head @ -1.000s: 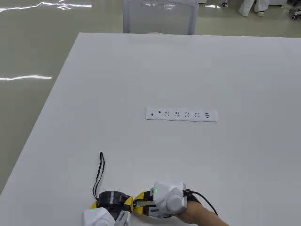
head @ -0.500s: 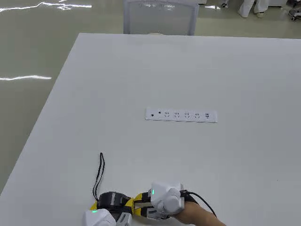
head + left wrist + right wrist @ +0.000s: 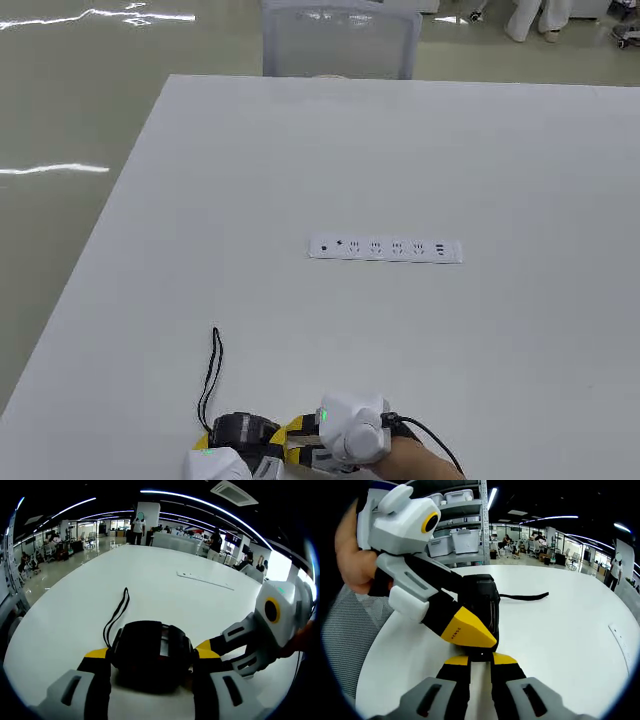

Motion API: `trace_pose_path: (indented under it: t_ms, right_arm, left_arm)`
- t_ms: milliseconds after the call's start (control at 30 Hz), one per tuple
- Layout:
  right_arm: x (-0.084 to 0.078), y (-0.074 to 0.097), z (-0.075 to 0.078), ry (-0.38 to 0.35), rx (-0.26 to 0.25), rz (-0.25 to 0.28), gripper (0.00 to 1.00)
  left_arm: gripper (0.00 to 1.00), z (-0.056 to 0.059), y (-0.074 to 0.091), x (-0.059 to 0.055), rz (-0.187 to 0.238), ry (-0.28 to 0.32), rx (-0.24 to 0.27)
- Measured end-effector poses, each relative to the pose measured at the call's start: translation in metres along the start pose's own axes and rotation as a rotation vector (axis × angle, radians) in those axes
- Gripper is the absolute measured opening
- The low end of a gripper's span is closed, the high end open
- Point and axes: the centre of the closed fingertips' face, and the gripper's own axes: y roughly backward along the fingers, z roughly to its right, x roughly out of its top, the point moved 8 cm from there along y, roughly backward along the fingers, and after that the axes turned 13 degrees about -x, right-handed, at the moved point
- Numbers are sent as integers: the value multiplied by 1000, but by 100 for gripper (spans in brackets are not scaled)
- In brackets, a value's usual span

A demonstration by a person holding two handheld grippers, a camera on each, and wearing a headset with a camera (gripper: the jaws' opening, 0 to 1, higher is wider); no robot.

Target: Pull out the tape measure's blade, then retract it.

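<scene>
One tape measure (image 3: pixel 150 636), black-cased, sits at the near edge of the white bench (image 3: pixel 400 150), left of its middle. Its single black wrist strap (image 3: pixel 210 372) trails away across the top.

Two tools work on it. The left tool (image 3: pixel 151 655) is clamped on the case, with one yellow-tipped jaw on each side. The right tool (image 3: pixel 481 658) meets the case from the side. Its two jaws are pinched almost together on the blade tip (image 3: pixel 481 654), a small dark tab right at the case; no length of blade shows drawn out. A hand (image 3: pixel 418 464) holds the right tool.

One white power strip (image 3: pixel 385 246) lies well apart, mid-bench. One chair (image 3: pixel 340 38) stands at the far edge.
</scene>
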Motion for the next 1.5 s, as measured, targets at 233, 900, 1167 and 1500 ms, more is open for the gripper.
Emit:
trace_pose_path:
  t_ms: [233,900,1167,1500]
  right_arm:
    - [0,0,-2,-5,-8,-6,14]
    - [1,2,-6,-22,-12,-17,19]
    - [2,3,-8,-19,-10,-21,21]
    - [3,2,0,13,-75,-17,28]
  left_arm:
    - [65,-1,-1,-1,-10,1,-7]
    - [66,-4,-1,2,-44,-15,-45]
    - [67,-4,1,3,-48,-23,-49]
    - [69,-6,2,4,-45,-18,-50]
